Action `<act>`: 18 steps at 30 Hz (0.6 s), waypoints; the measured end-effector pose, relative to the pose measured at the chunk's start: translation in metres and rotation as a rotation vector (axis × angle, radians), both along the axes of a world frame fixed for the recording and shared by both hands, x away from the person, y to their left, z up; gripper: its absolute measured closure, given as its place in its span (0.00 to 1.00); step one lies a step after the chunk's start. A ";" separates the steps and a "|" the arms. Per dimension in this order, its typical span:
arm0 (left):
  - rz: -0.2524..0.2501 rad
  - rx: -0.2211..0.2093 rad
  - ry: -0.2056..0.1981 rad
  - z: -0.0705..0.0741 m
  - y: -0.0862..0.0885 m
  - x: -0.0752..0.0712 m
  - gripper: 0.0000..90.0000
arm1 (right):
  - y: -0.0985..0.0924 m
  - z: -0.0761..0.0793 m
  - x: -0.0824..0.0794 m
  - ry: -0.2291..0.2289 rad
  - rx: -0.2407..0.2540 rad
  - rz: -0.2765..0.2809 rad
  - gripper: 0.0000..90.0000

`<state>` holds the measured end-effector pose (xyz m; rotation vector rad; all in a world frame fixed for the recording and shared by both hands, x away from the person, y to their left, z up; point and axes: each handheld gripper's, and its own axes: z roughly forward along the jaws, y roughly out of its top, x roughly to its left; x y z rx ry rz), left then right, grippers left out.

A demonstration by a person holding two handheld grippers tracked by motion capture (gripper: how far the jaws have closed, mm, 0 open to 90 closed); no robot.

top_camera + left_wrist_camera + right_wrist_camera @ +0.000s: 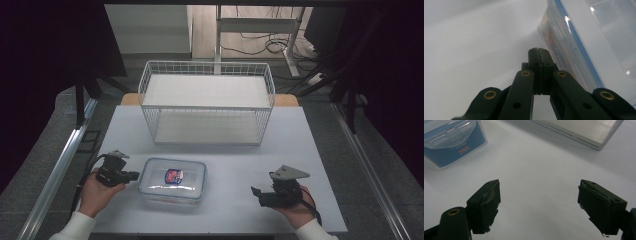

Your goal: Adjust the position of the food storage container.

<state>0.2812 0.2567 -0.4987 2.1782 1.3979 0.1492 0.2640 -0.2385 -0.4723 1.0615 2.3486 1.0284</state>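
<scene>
A clear plastic box point(155, 187) with a blue-rimmed lid and a red-and-blue label sits at the front middle of the white table point(300, 150). My left gripper point(136, 176) lies just off the box's left side, held in a hand. In the left gripper view its jaws point(539, 50) are pressed together with nothing between them, and the box wall point(584, 37) runs right beside them. My right gripper point(255, 192) rests to the right of the box, well apart from it. Its jaws point(539, 195) stand wide open over bare table, with the box point(451, 142) farther off at the upper left.
A white wire two-level shelf point(207, 102) stands at the back of the table behind the box; its base point(584, 130) shows at the top of the right gripper view. Bare table lies between the box and the right gripper. Dark curtains flank the table.
</scene>
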 end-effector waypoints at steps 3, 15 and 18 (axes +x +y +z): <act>-0.013 -0.019 0.014 -0.003 -0.003 -0.001 1.00 | -0.001 0.001 0.000 -0.004 0.002 -0.001 0.21; -0.048 -0.016 0.023 -0.001 -0.019 -0.006 1.00 | -0.002 0.002 0.000 -0.004 0.006 -0.008 0.21; -0.055 -0.022 0.021 0.000 -0.028 -0.006 1.00 | -0.002 0.002 0.000 -0.006 0.006 -0.009 0.21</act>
